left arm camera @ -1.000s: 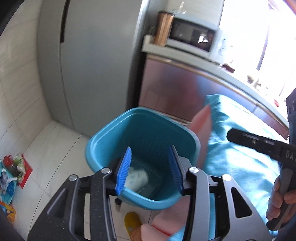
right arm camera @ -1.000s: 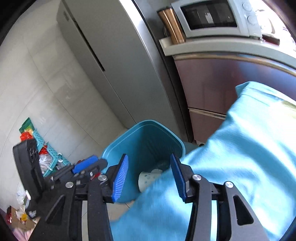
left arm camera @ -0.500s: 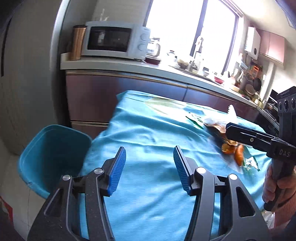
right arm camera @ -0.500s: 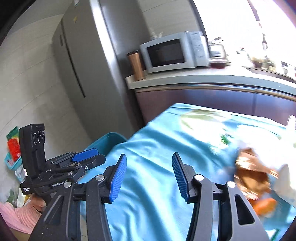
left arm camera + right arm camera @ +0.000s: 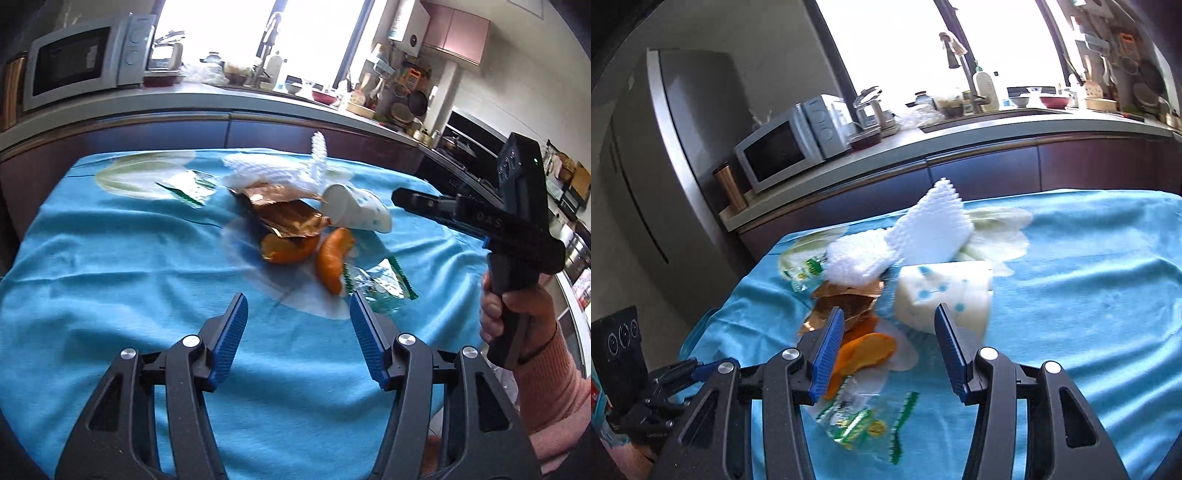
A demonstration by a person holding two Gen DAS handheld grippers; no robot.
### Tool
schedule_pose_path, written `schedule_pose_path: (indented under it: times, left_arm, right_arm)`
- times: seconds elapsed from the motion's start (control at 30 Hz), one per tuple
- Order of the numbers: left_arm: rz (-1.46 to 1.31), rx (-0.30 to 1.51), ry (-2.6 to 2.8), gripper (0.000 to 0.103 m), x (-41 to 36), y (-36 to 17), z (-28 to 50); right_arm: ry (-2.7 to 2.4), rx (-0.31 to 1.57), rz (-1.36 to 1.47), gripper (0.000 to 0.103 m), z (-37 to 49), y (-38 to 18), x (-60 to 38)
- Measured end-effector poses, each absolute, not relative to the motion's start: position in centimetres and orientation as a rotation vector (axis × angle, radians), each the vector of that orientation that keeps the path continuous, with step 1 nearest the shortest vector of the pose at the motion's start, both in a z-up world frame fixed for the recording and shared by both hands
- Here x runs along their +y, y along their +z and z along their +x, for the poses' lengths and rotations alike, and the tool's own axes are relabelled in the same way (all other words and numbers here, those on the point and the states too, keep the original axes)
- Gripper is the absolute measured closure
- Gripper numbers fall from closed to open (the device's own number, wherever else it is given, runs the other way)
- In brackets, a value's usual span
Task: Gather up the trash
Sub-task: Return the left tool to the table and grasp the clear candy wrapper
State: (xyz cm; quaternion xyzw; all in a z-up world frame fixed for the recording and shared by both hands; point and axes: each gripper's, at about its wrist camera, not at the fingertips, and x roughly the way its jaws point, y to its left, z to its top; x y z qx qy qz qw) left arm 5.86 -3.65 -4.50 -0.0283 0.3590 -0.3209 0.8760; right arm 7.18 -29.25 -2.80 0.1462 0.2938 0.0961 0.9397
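A heap of trash lies on the blue tablecloth (image 5: 110, 280): a white paper cup on its side (image 5: 356, 214) (image 5: 943, 299), orange peels (image 5: 332, 260) (image 5: 866, 350), a brown foil wrapper (image 5: 286, 212) (image 5: 846, 301), white foam netting (image 5: 280, 171) (image 5: 923, 232) and clear green-edged wrappers (image 5: 380, 286) (image 5: 857, 417). My left gripper (image 5: 297, 338) is open and empty, short of the heap. My right gripper (image 5: 888, 350) is open and empty, just above the peels and beside the cup; it also shows in the left wrist view (image 5: 461, 214).
A kitchen counter (image 5: 960, 140) runs behind the table with a microwave (image 5: 81, 62) (image 5: 786, 144), a faucet and dishes. A grey fridge (image 5: 646, 166) stands at the left. The table edge drops off at the left of the right wrist view.
Both grippers have swung from the blue bin on the floor over to the table and closer to the trash heap. Both stay open and empty.
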Motion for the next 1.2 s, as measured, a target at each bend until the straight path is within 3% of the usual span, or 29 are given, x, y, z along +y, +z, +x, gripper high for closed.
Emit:
schedule_pose_path:
  times: [0.53, 0.6, 0.73, 0.9, 0.97, 1.2]
  left_arm:
    - [-0.109, 0.95, -0.806, 0.043, -11.2, -7.5, 8.4]
    - [-0.133, 0.964, -0.814, 0.046, -11.3, -7.7, 8.9]
    - [-0.154, 0.982, -0.804, 0.065, -11.6, -8.1, 9.4]
    - [-0.161, 0.992, -0.808, 0.078, -11.5, -8.2, 9.5]
    - [-0.154, 0.988, -0.808, 0.089, -11.6, -8.2, 9.3]
    - [-0.135, 0.942, -0.802, 0.09, -11.0, -7.5, 8.5]
  right_arm:
    - [0.239, 0.666, 0.544, 0.054, 11.3, -7.0, -35.3]
    - [0.26, 0.672, 0.557, 0.061, 11.4, -7.2, -35.3]
    - [0.287, 0.673, 0.573, 0.078, 11.0, -7.4, -35.4]
    - [0.311, 0.657, 0.578, 0.096, 10.0, -7.1, -35.2]
    - [0.316, 0.648, 0.57, 0.099, 9.5, -7.0, -35.1]
    - [0.328, 0.604, 0.557, 0.101, 7.9, -5.9, -34.6]
